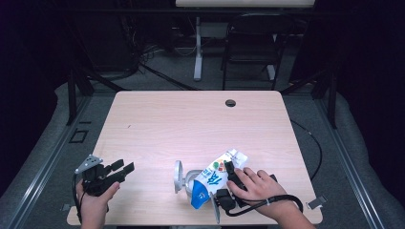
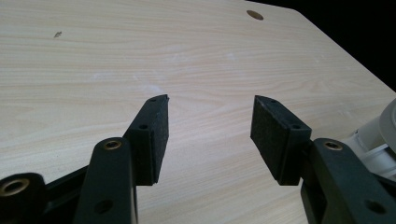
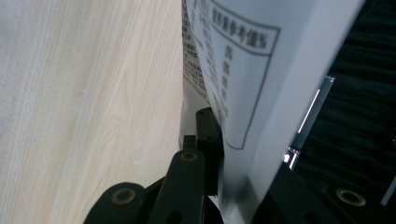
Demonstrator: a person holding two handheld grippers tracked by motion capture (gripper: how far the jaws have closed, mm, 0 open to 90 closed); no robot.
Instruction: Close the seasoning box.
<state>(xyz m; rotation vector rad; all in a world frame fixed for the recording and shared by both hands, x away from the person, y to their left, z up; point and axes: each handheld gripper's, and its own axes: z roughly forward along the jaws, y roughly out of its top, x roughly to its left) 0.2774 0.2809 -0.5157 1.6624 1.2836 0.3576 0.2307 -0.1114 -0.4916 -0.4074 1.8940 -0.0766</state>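
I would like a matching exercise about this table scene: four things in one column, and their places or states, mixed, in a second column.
Things:
1. carton
2. left gripper
3. right gripper
4. round hole

Places or states:
A. open, with nothing between its fingers
B. in the table top near the far edge
C. white and blue, tilted over the metal cup
D. shut on the carton

Pairs: 1-C, 2-A, 3-D, 4-B
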